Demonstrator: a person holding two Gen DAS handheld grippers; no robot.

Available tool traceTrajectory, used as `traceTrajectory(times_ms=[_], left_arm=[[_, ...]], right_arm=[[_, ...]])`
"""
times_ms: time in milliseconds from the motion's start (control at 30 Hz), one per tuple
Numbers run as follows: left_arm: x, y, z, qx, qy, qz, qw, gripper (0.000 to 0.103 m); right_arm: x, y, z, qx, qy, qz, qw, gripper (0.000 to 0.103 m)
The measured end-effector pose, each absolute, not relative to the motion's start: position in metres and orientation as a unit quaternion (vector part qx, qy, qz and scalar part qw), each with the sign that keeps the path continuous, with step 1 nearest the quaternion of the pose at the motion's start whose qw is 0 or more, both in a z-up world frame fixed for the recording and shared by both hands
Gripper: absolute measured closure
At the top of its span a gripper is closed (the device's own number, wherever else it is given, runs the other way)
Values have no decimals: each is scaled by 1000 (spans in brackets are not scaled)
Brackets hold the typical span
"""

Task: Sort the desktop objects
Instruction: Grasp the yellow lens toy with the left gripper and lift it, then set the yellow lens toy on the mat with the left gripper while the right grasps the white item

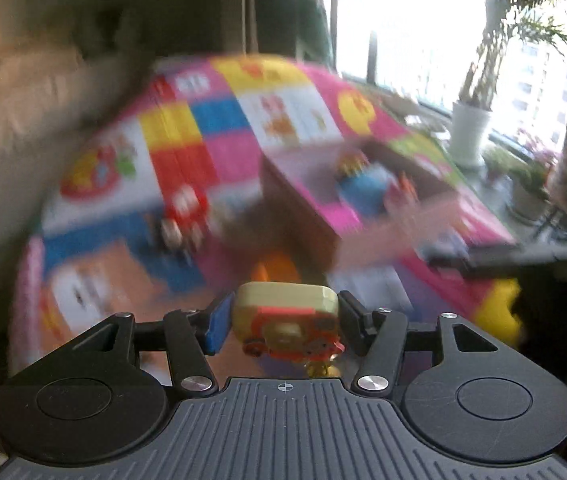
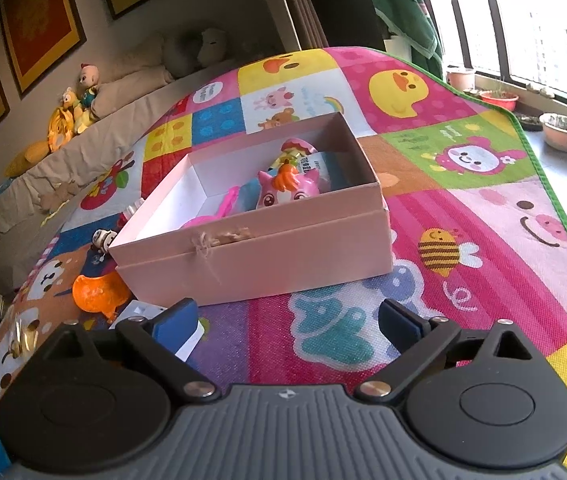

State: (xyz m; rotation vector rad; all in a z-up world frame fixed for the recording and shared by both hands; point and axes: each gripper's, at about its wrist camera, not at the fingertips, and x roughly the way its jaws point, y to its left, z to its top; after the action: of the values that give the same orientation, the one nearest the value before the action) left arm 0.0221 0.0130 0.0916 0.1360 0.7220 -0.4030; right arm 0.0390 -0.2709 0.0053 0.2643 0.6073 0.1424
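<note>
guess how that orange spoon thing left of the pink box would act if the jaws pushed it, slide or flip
The orange scoop looks like thin glossy plastic, so probably light and stiff. It rests on the woven play mat, which likely grips a little, so a low push may drag it while a push on the raised bowl edge could tip or spin it. Its rounded bowl suggests it may rock.

Black gripper (image 2: 287, 320) linkages — blue pads (image 2: 175, 322), silver screws

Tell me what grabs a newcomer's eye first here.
The pink box sits open in the middle of the bright cartoon play mat, with a pink big-eyed toy inside. The left gripper is shut on a small yellow and orange toy; the right gripper is open.
</note>
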Motion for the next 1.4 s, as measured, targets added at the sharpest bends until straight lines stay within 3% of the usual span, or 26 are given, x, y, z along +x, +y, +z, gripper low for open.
traceTrajectory(times_ms=[233, 300, 400, 467, 533, 600, 967, 1033, 1100, 1300, 1400], left_arm=[[36, 30, 55, 36, 370, -131, 919, 22], [34, 42, 60, 30, 354, -113, 928, 9], [21, 53, 64, 32, 338, -107, 934, 6], [10, 55, 60, 37, 339, -109, 934, 3], [-2, 53, 50, 46, 344, -111, 931, 3], [-10, 48, 40, 48, 353, -120, 927, 2], [-23, 7, 10, 66, 362, -139, 919, 1], [-21, 1, 7, 99, 359, -123, 920, 1], [-21, 3, 5, 129, 351, -103, 922, 0], [-11, 34, 7, 189, 332, 10, 924, 0], [-8, 50, 12, 172, 336, 34, 925, 0]], right_arm=[[39, -268, 6, 118, 301, 71, 944, 5], [41, -265, 7, 107, 309, 84, 941, 5], [42, -252, 12, 76, 313, 112, 940, 6], [50, -242, 18, 66, 322, 118, 937, 16], [63, -234, 21, 63, 342, 121, 930, 40], [74, -225, 21, 58, 352, 119, 927, 44], [64, -216, 20, 76, 397, 210, 890, 42], [56, -212, 26, 60, 379, 214, 898, 28], [50, -206, 31, 39, 359, 213, 908, 20], [55, -178, 30, -10, 350, 238, 906, 21], [58, -159, 24, -37, 345, 248, 904, 23]])
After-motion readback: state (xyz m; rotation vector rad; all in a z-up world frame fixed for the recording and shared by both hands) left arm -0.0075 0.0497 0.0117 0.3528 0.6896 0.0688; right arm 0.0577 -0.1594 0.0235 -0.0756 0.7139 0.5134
